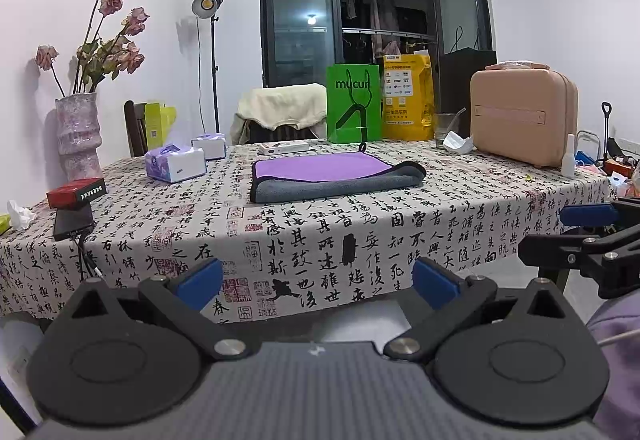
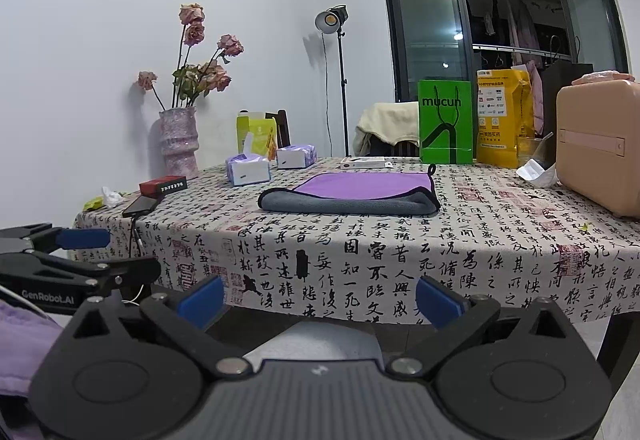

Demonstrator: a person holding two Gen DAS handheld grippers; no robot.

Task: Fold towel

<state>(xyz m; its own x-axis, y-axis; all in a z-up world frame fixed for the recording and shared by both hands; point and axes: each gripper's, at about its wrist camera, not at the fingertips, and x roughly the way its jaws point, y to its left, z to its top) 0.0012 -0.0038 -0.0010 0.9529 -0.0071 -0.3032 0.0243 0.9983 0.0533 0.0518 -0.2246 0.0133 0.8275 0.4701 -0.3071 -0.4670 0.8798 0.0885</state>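
A: White walls and a dark window sit behind the table (image 1: 400,224), which wears a calligraphy-print cloth down over its near edge. What's on it for you?

B: Biggest first: the pink case (image 1: 524,115) stands at the far right corner, the green bag (image 1: 354,101) and yellow bag (image 1: 408,95) line the far edge, and the vase (image 1: 78,135) of dried roses stands at the far left corner.

A: And your towel?

B: Your towel (image 1: 334,173) lies flat mid-table, nearer the far edge, purple face up with a grey layer showing along its near side; from the right wrist view, the towel (image 2: 352,193) has a small loop at its far right corner. Two tissue packs (image 1: 176,161) sit to its left.

A: Your grippers?

B: Your left gripper (image 1: 316,282) is off the near edge, blue pads spread wide, holding nothing. Your right gripper (image 2: 318,298) is also off that edge, fingers wide apart and empty
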